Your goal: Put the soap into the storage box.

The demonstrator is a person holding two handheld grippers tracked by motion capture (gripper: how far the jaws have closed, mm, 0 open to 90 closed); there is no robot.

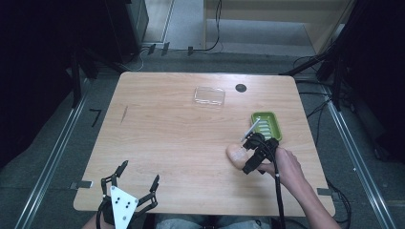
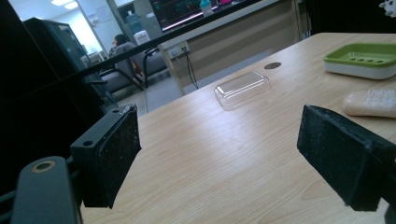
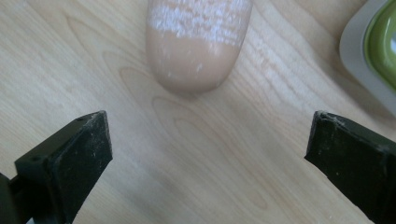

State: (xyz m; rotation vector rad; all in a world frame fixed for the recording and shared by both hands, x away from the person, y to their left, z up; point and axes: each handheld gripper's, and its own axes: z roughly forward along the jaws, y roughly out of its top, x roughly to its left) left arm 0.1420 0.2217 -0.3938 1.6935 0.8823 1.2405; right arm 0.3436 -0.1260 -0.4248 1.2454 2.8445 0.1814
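Nothing readable anywhere, honestly; the soap bar (image 3: 198, 42) has a whitish rough patch on top that might be embossing, but no letters come out of it, even up close in the right gripper view; the monitor (image 2: 187, 10) way back in the left gripper view shows coloured lines, far too small and blurry to make out; the grey plate (image 1: 123, 203) on the left gripper just has a few dark dots, no writing; the green soap dish (image 1: 267, 125) and the clear lid (image 1: 209, 96) carry no label or brand that I can see.
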